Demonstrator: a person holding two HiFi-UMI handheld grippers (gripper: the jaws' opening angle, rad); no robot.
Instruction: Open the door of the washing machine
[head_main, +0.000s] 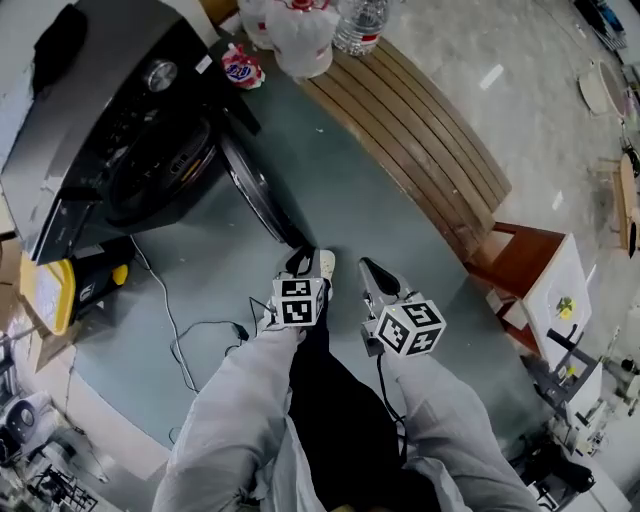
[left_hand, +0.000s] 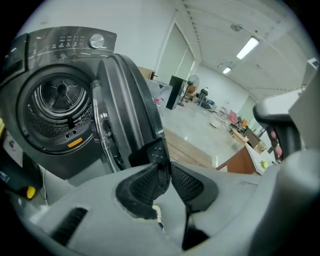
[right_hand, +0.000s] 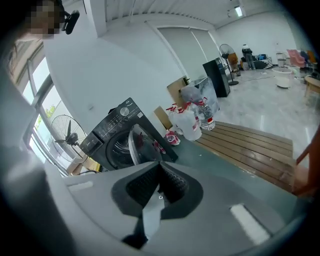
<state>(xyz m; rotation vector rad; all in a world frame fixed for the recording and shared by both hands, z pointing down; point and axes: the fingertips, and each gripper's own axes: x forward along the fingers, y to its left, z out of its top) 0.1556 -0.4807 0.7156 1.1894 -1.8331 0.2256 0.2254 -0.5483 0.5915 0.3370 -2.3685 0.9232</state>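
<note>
The door (head_main: 255, 190) stands swung out from the washer (head_main: 100, 120) at upper left, its edge running toward frame centre. The left tongs (left_hand: 164, 156) look clamped on its free rim. The right tongs (right_hand: 160, 170), pressed together and empty, hang just right, farther off.

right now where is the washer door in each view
head view: door upper left of centre, seen edge-on
left gripper view: door fills the centre
right gripper view: door small, left of centre
shared landmark: the wooden slats to its right
</note>
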